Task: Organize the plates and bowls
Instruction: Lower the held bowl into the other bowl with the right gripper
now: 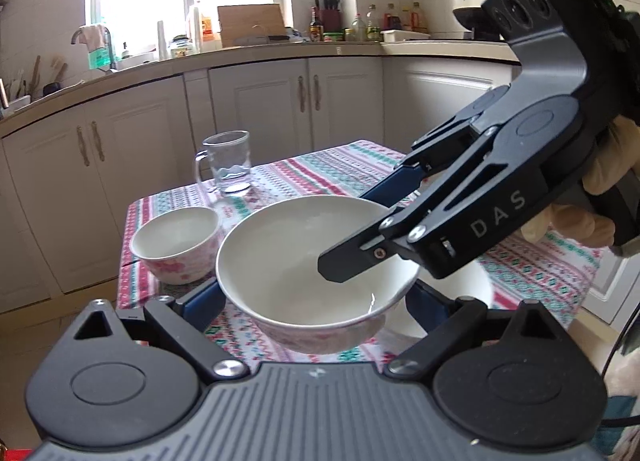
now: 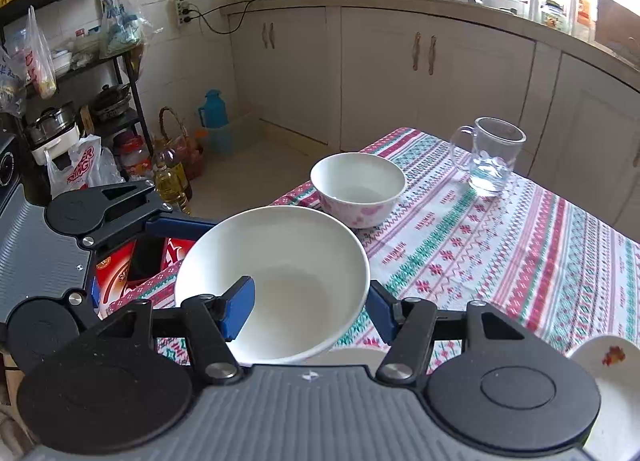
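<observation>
Both grippers on one bowl above the bench

Left gripper [image 1: 316, 297]: fingers spread wide around the large white ceramic bowl [image 1: 304, 257]. Right gripper [image 2: 312, 311]: fingers pinch its rim. It hangs over the patterned-cloth bench [image 2: 500, 245], near a smaller pink-flowered bowl [image 2: 358, 189].

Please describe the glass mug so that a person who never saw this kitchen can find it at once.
Look at the table with the striped patterned cloth. Near its far edge, towards the white cupboards, stands the glass mug, beyond the small pink-flowered bowl. It alone is transparent and has a handle.
</observation>
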Demonstrator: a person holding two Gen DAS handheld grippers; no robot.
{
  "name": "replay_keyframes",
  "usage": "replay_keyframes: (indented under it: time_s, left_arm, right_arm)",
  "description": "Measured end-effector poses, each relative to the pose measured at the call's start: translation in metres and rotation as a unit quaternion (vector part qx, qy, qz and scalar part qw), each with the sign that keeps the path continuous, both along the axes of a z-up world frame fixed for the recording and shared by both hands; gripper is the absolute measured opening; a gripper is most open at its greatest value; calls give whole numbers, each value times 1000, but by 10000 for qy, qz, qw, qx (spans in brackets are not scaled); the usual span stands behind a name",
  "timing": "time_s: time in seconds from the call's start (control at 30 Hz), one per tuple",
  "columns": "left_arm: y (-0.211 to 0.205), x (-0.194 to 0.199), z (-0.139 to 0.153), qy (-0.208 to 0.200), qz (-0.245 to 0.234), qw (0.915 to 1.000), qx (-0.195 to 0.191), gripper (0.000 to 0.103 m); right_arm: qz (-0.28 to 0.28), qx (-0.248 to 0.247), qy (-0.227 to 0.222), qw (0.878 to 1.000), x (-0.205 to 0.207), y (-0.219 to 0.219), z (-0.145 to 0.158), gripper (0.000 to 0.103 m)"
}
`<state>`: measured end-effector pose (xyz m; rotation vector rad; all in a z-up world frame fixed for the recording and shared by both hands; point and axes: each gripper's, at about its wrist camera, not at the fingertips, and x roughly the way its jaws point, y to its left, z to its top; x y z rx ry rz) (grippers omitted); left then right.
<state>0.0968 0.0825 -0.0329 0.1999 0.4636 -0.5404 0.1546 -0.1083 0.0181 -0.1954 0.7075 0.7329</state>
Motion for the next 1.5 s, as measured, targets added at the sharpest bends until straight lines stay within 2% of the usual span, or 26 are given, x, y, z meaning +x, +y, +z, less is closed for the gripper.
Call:
replay_keyframes:
  time_s: [0.33, 0.67, 1.13, 1.5]
  left_arm:
    - [-27, -6, 3, 0, -342, 9994, 10, 96]
    - [-52, 1, -7, 137, -633, 9979, 82, 96]
    - [-57, 7, -18, 421, -704, 9966, 121, 96]
    - [-57, 9, -21, 538, -743, 9958, 66, 96]
  right_arm:
    - [-336, 85, -104, 9993, -26, -34, 5, 66]
    - [-688, 64, -4, 9976, -29, -61, -5, 67]
    - [-901, 266, 274, 9952, -23, -70, -26, 67]
    - [-911, 214, 358, 9950, -21, -70, -32, 68]
